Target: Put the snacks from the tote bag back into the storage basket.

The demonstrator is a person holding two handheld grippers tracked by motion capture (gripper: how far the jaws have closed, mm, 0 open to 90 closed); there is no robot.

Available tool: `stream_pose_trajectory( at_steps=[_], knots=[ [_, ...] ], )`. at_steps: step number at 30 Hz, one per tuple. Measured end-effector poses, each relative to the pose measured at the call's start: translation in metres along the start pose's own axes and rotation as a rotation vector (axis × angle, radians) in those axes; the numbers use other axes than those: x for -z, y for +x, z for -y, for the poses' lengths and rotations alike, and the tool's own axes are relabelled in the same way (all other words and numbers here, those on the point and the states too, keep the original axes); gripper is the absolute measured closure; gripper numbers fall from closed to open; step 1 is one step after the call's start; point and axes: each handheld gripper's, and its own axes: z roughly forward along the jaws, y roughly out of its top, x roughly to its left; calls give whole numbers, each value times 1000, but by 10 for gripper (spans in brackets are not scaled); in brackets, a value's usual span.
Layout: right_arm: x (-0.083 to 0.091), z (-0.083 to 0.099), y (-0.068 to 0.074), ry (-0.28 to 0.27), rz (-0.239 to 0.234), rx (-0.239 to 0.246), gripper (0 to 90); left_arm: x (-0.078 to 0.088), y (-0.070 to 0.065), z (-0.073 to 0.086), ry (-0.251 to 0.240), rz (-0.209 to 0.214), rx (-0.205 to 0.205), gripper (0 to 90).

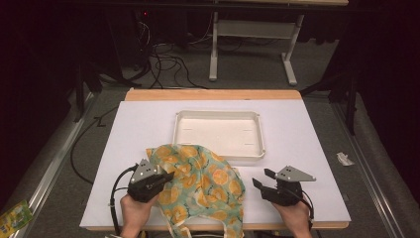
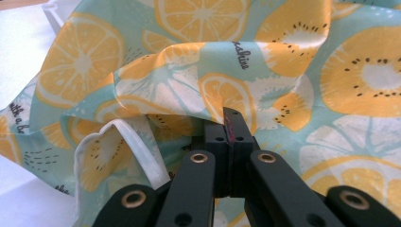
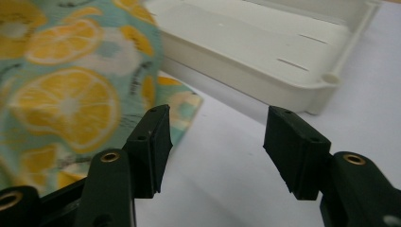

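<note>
Left fingers pinching fruit-print cloth, fold hiding their tips, right fingers apart, empty.

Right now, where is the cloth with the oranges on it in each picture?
High view: the fruit-print cloth lies at the table's near edge, bottom centre.
Left gripper view: it spreads across the picture, pinched in the left gripper.
Right gripper view: it lies at the left.
Shared landmark: the white tray beside it.

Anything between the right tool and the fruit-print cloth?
Nothing visible. The right tool is open over bare white table, with the fruit-print cloth just beyond one jaw. The white tray lies farther off.
</note>
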Motion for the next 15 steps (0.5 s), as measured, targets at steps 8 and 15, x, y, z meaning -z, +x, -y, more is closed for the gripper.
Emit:
stream_pose_trajectory(
  at_steps=[8,15],
  knots=[
    [4,-8,33,-16,-91,71,419,-5,-5,-6,6,9,-16,900],
    [3,-14,46,-21,-138,86,410,-10,-8,-8,5,15,-17,900]
  ],
)
